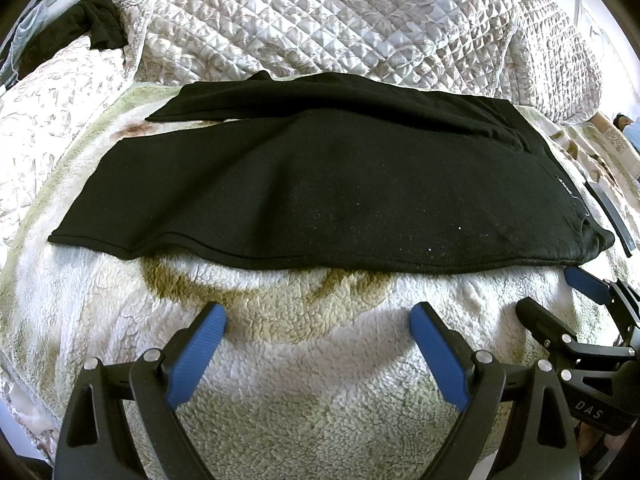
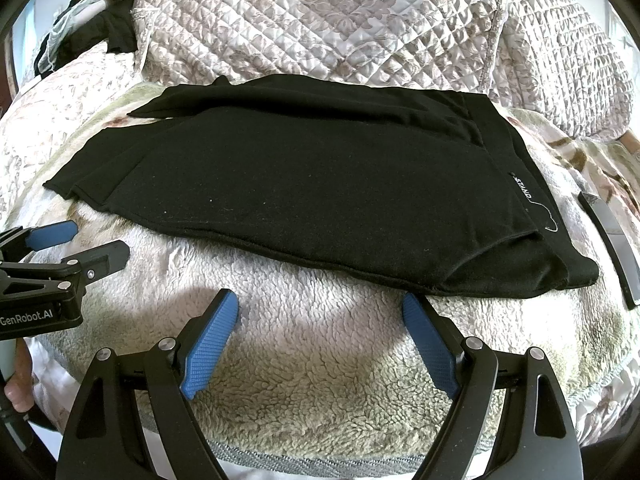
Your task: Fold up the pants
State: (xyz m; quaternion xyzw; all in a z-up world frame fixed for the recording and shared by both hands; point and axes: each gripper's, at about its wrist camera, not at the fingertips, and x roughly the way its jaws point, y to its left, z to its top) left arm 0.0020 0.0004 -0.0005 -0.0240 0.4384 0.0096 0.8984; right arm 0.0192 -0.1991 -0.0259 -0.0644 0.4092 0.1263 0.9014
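Black pants lie flat on a fluffy cream blanket, folded lengthwise, legs to the left and waistband to the right. They also show in the right wrist view, with a small white label near the waistband. My left gripper is open and empty, just short of the pants' near edge. My right gripper is open and empty, its right fingertip close to the near hem by the waistband. Each gripper shows in the other's view: the right one, the left one.
A quilted beige bedspread is heaped behind the pants. Dark clothes lie at the far left. A flat dark strip lies on the blanket right of the waistband. The blanket covers a bed.
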